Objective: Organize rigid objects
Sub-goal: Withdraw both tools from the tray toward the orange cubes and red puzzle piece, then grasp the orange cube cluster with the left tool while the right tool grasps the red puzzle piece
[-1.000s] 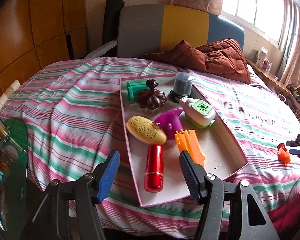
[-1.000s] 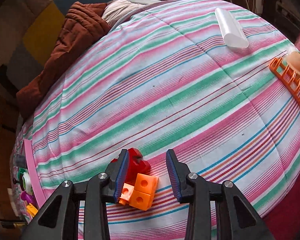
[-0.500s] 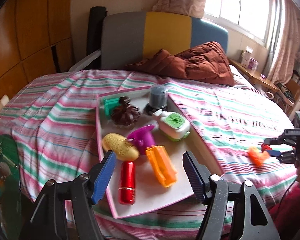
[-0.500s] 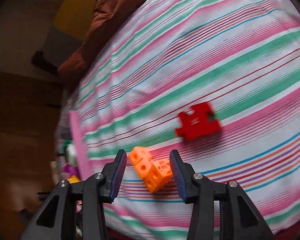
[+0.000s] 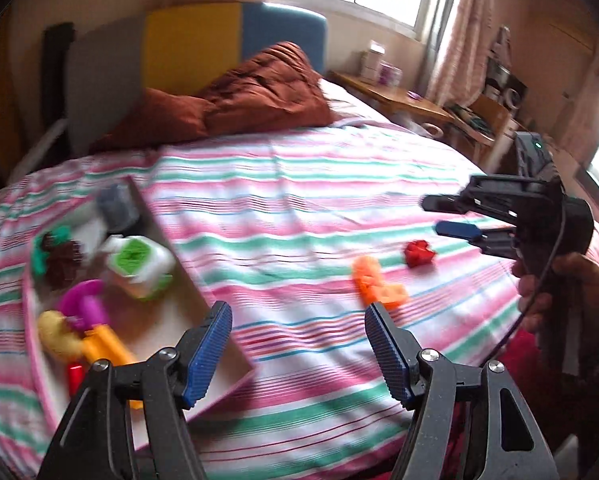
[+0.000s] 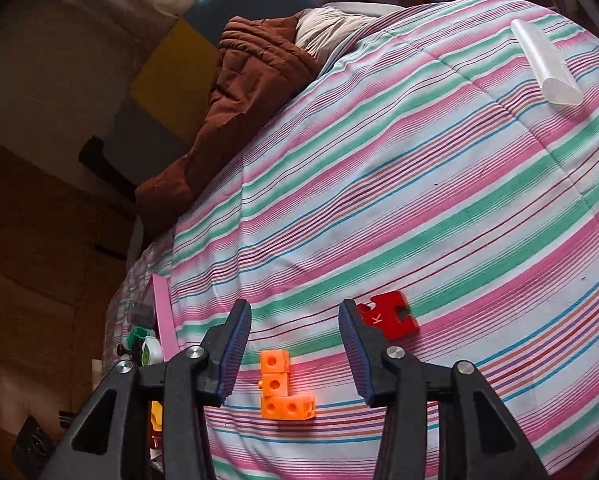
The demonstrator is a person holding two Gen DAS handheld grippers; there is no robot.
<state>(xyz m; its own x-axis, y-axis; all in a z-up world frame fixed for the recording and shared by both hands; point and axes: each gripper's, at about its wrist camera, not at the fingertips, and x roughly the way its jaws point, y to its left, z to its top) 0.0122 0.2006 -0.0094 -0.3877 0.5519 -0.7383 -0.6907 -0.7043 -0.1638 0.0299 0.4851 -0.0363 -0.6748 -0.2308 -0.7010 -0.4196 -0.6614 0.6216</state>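
Both sets of jaws gaping, gripping nothing. Orange block piece (image 6: 282, 391) lying on the striped bed (image 6: 419, 184), low in frame between right gripper (image 6: 293, 354) pads, untouched. Left gripper (image 5: 297, 354) hovering over bare stripes.

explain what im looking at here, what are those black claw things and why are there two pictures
Each picture comes from a camera mounted on a hand-held gripper that a person carries, one per hand. The left hand-held gripper looks across a striped bed; the right hand-held gripper looks down at it. Both are open and hold nothing. On the bedspread lie an orange block piece and a red puzzle piece. A pink tray at the left holds other small items. The person's hand shows in the left view.
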